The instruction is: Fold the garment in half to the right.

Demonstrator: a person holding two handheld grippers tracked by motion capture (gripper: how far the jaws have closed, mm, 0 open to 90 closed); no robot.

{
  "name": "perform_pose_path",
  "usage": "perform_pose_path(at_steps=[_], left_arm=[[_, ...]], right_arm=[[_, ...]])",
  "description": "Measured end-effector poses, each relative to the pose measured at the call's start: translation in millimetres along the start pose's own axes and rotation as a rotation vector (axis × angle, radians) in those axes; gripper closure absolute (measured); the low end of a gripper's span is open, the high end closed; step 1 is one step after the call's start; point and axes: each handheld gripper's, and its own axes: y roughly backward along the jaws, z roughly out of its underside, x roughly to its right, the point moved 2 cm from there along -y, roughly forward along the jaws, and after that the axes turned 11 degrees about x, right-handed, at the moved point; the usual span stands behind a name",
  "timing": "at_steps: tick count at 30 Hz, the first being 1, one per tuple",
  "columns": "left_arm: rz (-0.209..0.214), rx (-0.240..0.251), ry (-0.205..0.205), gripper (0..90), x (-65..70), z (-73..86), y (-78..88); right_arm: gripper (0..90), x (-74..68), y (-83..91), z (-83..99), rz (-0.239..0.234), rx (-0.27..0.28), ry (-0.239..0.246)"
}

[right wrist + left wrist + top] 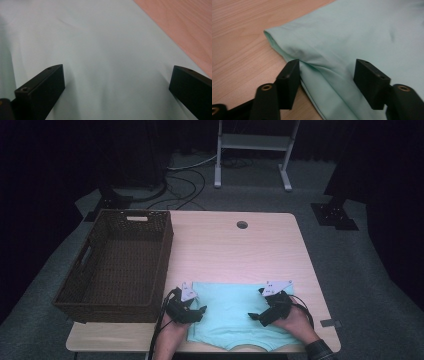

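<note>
Both hands low on mint cloth (227, 312); left tool (196, 312) half-spread astride hem fold, right tool (260, 317) spread wide.

The left gripper (196, 312), a black two-jaw tool with a grey three-cornered plate on top, sits at about 7 o'clock in the high view, its jaws pointing toward 3 o'clock. In its own view the jaws stand partly apart. The right gripper (257, 318), of the same build, sits at 5 o'clock, its jaws spread wide and pointing toward 8 o'clock. Both forearms enter from 6 o'clock, and a dark cuff (320, 351) wraps the right wrist.
</note>
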Motion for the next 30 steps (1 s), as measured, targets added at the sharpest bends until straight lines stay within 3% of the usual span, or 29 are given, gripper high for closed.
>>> perform_pose_path(at_steps=[7,13,22,25,30], left_arm=[[0.043,0.005,0.001,63.3,2.6,-1.0,0.6],[0.081,0.006,0.028,81.8,3.6,-1.2,-0.4],[0.053,0.008,0.044,83.3,3.1,-0.2,1.1],[0.041,0.009,0.050,83.2,0.5,1.0,3.3],[0.024,0.014,0.059,83.2,-3.4,4.9,9.1]], right_arm=[[0.0,0.4,-0.2,-0.1,-0.001,0.000,0.001],[0.0,1.1,-1.1,-0.7,-0.002,0.000,0.004],[0.3,2.2,1.9,-1.8,0.000,-0.017,0.022],[0.3,2.8,9.7,0.5,0.012,-0.024,0.039],[0.3,7.7,31.2,7.9,0.023,-0.003,0.014]])
